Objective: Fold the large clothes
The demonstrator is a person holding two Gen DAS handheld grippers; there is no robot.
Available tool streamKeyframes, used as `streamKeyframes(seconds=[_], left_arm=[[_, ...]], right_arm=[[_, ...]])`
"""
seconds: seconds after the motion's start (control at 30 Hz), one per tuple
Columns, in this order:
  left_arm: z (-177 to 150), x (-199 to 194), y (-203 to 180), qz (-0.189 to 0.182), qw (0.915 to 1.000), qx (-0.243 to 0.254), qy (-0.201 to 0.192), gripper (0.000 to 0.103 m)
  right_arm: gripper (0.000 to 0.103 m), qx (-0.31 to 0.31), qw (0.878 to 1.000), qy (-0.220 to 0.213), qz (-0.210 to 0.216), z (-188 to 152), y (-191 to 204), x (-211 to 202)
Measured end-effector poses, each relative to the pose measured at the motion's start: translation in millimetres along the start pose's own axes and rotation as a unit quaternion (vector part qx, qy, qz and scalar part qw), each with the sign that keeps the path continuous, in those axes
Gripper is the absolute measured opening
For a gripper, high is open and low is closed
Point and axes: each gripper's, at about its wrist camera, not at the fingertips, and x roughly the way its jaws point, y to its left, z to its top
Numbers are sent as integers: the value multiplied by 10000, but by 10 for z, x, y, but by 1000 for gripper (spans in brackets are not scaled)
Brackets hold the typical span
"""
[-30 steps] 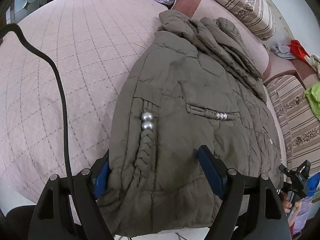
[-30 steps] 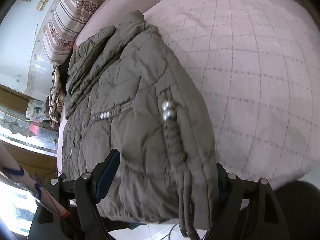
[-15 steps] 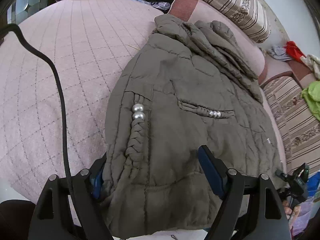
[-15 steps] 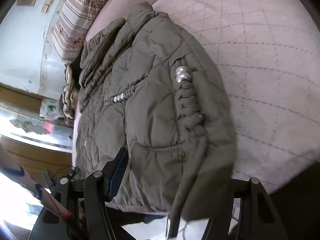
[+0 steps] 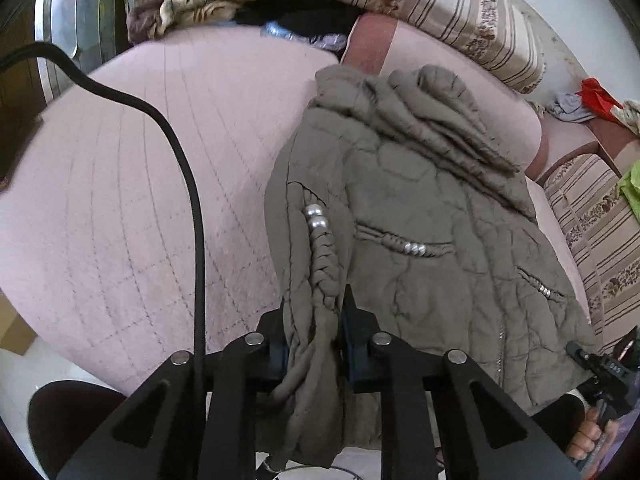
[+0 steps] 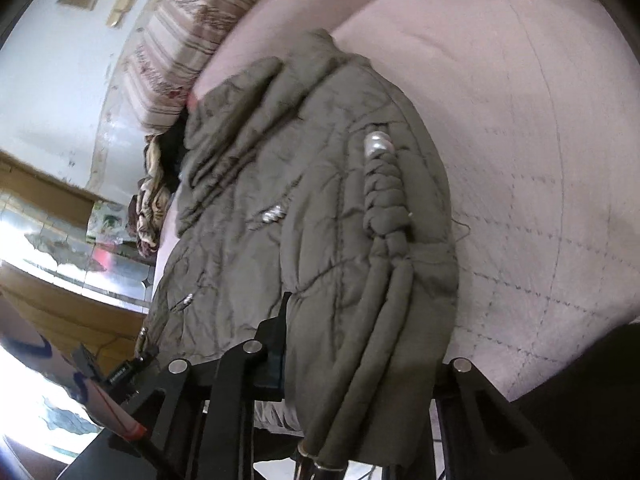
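An olive-green quilted jacket with braided cords and silver beads lies spread on a pink quilted bed. My left gripper is shut on the near hem, with a braided cord and bunched fabric pinched between its blue pads. In the right wrist view the jacket drapes over my right gripper. Its jaws are closing, with a thick fold of hem between them. The left pad presses on the fabric and the right finger is hidden under it. The hem is raised off the bed edge.
Striped bolsters line the far side of the bed, with a pile of clothes at the back left. A black cable crosses the left view. The other gripper and a hand show at lower right.
Both grippers went from wide open around the hem to closed on it. The hem has bunched and lifted, and both views have risen and pulled back a little.
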Motion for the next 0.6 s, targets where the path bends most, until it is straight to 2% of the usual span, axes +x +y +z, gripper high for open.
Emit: streamKeyframes(seconds=[0.4,0.6], left_arm=[[-6,-171,-213,444,9986,287,7,18],[50,-303,-351,622,9971,406,-176,17]], right_arm=[[21,-618,9977,-79,-260,-51,253,-258],[19,-907,9952,-128,-333,-41,400,-359]])
